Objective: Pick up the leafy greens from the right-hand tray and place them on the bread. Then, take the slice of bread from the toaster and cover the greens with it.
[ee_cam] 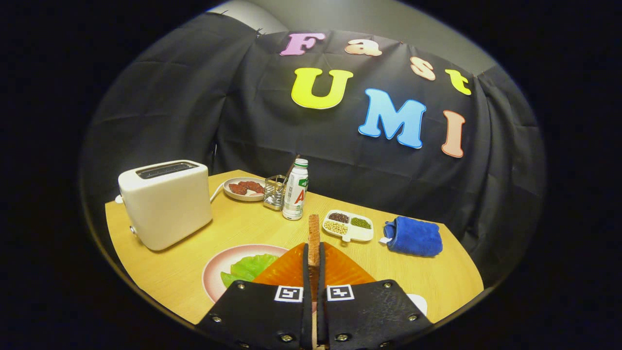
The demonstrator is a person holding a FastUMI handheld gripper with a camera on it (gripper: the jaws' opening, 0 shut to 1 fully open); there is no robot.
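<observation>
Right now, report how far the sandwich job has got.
Done: the leafy greens lie on the pink plate, and the toaster slots look empty. Whether bread sits under the greens cannot be told. In hand: the claw is shut on the slice of bread, held upright on edge just past the plate. Left: lay that slice over the greens.

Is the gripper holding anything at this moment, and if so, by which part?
Yes. The gripper is shut on the slice of bread, held upright and edge-on. Both fingers press its flat faces at the lower part; its upper end sticks out beyond the fingertips.
</observation>
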